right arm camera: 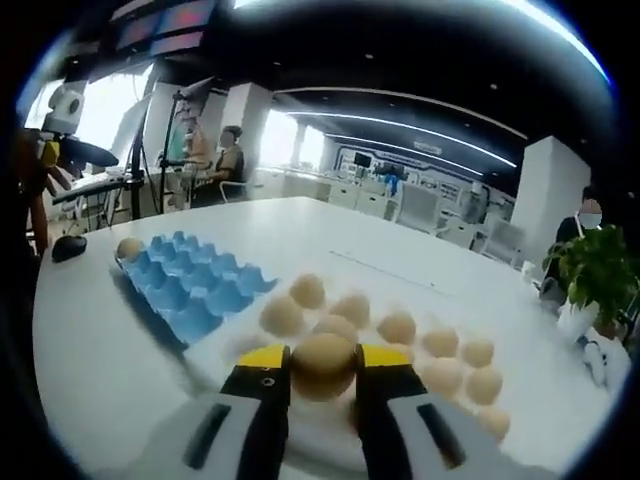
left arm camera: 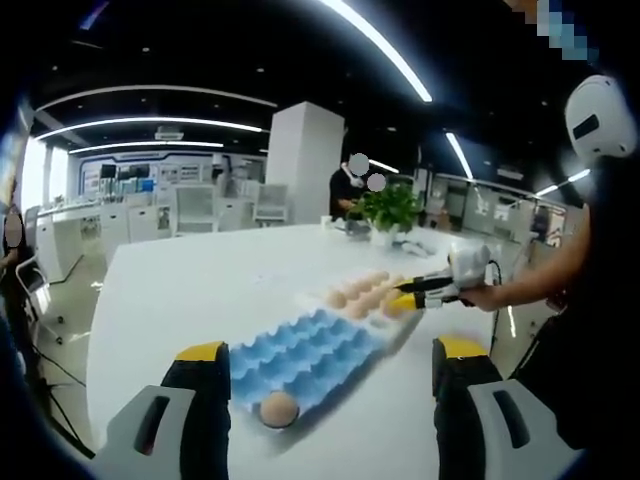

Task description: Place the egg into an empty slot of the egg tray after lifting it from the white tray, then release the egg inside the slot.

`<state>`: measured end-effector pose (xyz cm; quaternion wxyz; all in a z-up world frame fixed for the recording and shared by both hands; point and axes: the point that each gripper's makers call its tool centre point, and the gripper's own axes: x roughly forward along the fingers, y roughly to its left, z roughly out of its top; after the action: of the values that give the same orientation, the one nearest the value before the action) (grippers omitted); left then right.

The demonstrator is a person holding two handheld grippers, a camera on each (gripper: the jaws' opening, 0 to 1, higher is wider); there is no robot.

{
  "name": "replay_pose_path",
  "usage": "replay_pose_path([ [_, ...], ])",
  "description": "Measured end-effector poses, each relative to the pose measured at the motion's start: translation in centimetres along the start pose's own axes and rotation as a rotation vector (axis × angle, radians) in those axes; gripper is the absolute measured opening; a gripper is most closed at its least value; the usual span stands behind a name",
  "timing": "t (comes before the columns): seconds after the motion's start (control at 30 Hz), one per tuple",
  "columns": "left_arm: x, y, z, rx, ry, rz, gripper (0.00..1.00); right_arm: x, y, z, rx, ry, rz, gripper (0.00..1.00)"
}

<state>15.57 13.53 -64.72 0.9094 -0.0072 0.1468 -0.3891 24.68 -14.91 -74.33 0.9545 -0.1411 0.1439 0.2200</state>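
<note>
A potted green plant (left arm camera: pixel 390 210) was seen at the far end of the white surface (left arm camera: pixel 210 280), and again in the right gripper view (right arm camera: pixel 597 275). A white pillar (left arm camera: pixel 303 160) stood beyond. A dark object (right arm camera: pixel 68 247) lay near the surface's edge.

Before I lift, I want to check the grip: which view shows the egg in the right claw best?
The right gripper view: the held egg sits close up between the right claw tips, above the white tray. The left gripper view shows that claw far off over the eggs; its egg can't be made out.
</note>
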Motion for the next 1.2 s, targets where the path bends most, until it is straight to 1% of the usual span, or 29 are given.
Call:
replay_pose_path([
  [0.23,-0.1,0.1,0.0,-0.001,-0.002,0.001,0.84,0.2,0.9,0.7,0.001,-0.011,0.018,0.25],
  [0.37,-0.2,0.1,0.0,-0.001,-0.001,0.001,0.84,0.3,1.8,1.2,0.004,-0.021,0.037,0.25],
  [0.73,-0.2,0.1,-0.2,-0.001,0.000,-0.005,0.83,1.5,5.2,2.8,-0.006,-0.052,0.111,0.25],
  [1.0,-0.5,0.3,-0.2,-0.001,-0.003,0.005,0.84,2.2,7.7,4.1,-0.014,-0.074,0.168,0.25],
  [1.2,-0.5,0.2,-0.4,-0.002,0.001,0.003,0.84,2.9,10.3,5.4,-0.021,-0.099,0.221,0.25],
])
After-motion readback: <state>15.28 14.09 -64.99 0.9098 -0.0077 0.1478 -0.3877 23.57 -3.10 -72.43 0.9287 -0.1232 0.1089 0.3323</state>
